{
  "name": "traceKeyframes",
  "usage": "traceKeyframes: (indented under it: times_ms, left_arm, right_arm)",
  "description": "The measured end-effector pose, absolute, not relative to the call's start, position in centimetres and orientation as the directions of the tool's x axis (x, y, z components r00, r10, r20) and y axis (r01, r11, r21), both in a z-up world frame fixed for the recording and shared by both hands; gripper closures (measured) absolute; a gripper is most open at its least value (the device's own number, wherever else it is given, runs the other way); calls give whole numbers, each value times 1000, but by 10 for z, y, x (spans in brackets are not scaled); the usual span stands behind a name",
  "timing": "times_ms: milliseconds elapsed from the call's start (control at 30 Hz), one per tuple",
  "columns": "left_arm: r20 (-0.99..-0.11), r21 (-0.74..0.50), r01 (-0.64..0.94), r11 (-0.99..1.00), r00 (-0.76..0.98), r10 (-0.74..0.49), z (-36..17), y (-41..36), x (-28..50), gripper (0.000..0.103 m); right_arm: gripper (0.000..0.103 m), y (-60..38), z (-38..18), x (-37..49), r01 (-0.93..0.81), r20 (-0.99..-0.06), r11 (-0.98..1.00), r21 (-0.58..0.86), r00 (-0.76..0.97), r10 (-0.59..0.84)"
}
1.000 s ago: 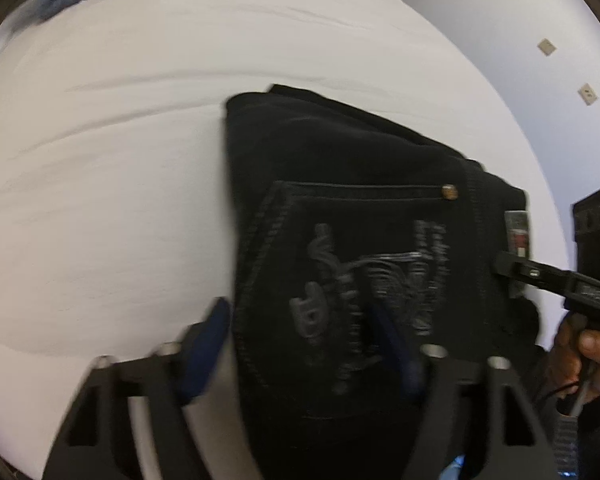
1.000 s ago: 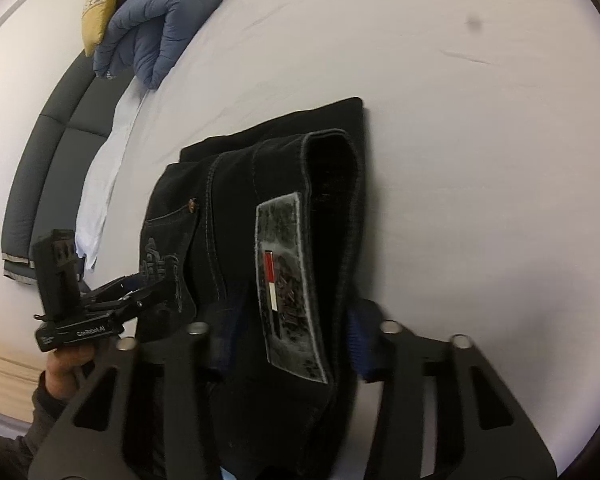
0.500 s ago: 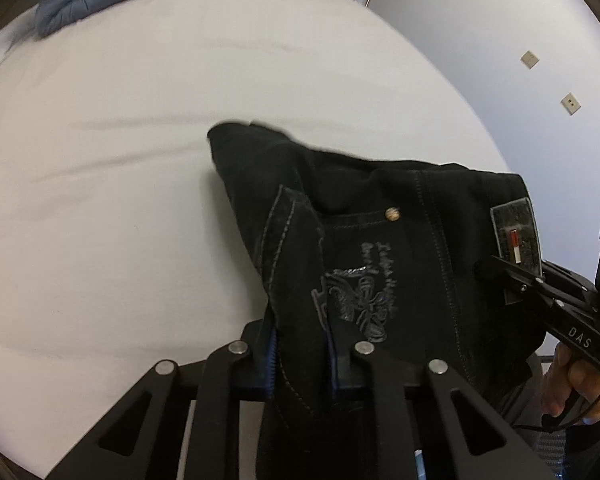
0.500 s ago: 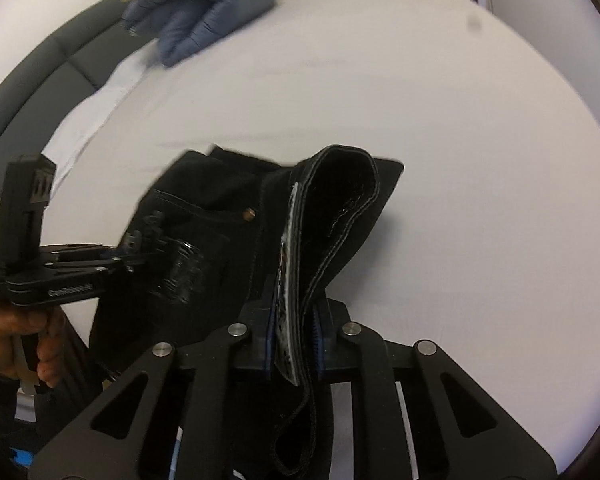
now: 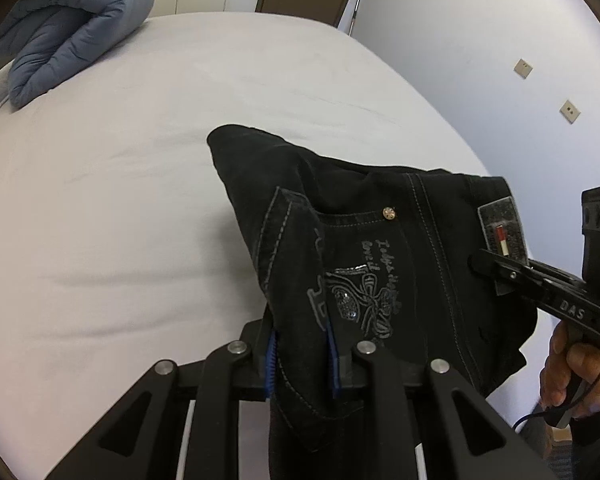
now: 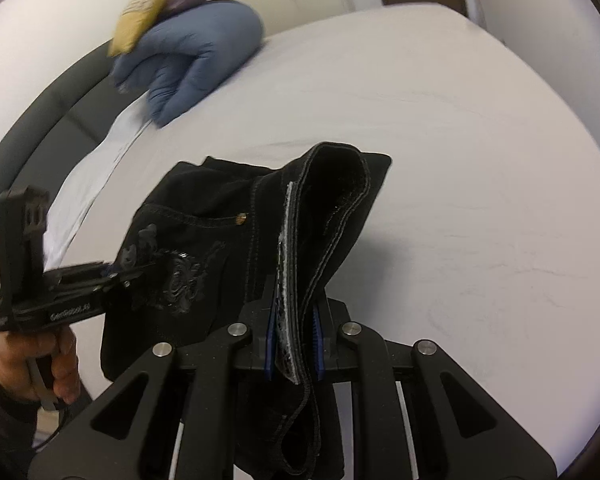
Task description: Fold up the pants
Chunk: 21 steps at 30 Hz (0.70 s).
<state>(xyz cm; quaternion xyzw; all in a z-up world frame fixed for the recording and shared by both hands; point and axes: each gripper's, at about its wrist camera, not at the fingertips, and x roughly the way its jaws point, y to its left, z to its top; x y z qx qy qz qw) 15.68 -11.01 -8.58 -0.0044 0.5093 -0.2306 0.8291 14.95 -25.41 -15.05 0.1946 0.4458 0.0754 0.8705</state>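
The folded black pants [image 5: 380, 240] hang lifted above the white bed [image 5: 120, 200]. My left gripper [image 5: 302, 354] is shut on the pocket side of the pants, near the silver embroidery. My right gripper [image 6: 294, 344] is shut on the waistband edge with the grey label [image 6: 286, 280]. In the left wrist view the right gripper [image 5: 480, 258] shows at the right, clamped by the label [image 5: 502, 232]. In the right wrist view the left gripper [image 6: 118, 272] shows at the left, clamped on the pants [image 6: 204, 232]. The far end of the pants still touches the bed.
A folded blue duvet [image 5: 68, 36] lies at the head of the bed, with a yellow cushion [image 6: 144, 12] on it. A dark grey headboard [image 6: 32, 120] curves along the left. A white wall with outlets [image 5: 524, 68] stands beyond the bed's right edge.
Both grippers closed on the folded pants and raised them off the bed. The pants went from lying flat to hanging between the two grippers.
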Motion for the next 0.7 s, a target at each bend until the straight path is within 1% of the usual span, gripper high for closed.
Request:
traceKeyframes:
  times_ms: [100,167,200,233,267,300,367,467,500,533,567,600,633,700]
  left_arm:
    - [-867,-221,366,904,352,-354,-114,-127,170,79]
    - [-885,-201,348,916,336,-322,-135,-137,166,62]
    - [-892,-193,335,922,331,-307,-143,-138,167,57]
    - [-893,-191,318,929,335,-299,-149,-136,166,46]
    - [-886,-206,298,932,347,-307,-153,-131,165,39]
    - [-878,-224,288,931,355,-322,-154,-127,165,37]
    - [-865,-245,289,925,367,-343,-155,-122,157,35]
    - [-842,-237,288,928,416,-344,-141,-104,144,34]
    - [-828,-227,289,930,445,-340,-133,-100,143,30]
    - [-810,-205,287,936,487,-327,-121,-96,132,19]
    - [-788,-184,289,939,529,-317,-109,-94,120,10]
    - [-745,-147,299,943,594,-304,-91,-91,105,5]
    - [-700,-111,307,945,651,-294,-73,-86,106,1]
    - [-563,-13,306,952,785,-260,-33,-83,79,0]
  right_arm:
    - [88,-273,-194,166,118,-802,913,390,531,274]
    - [79,-284,-225,169,164,-825,911,379,506,252]
    - [78,-288,-232,167,164,-809,900,404,523,268]
    - [76,-296,-238,162,161,-774,876,455,557,300]
    - [75,-299,-240,158,156,-755,863,481,574,317]
    - [73,-302,-240,154,148,-741,856,495,586,327]
    - [62,-305,-237,146,140,-742,864,484,590,319]
    - [59,-308,-220,126,189,-755,874,447,604,255]
    - [59,-308,-211,117,199,-749,878,435,621,230]
    - [58,-309,-201,104,199,-740,886,419,640,206]
    - [57,-305,-187,91,196,-723,902,386,672,163]
    - [55,-299,-169,76,192,-704,918,346,700,119]
    - [52,-292,-150,63,185,-671,936,300,739,69]
    - [46,-280,-119,46,183,-603,952,247,798,3]
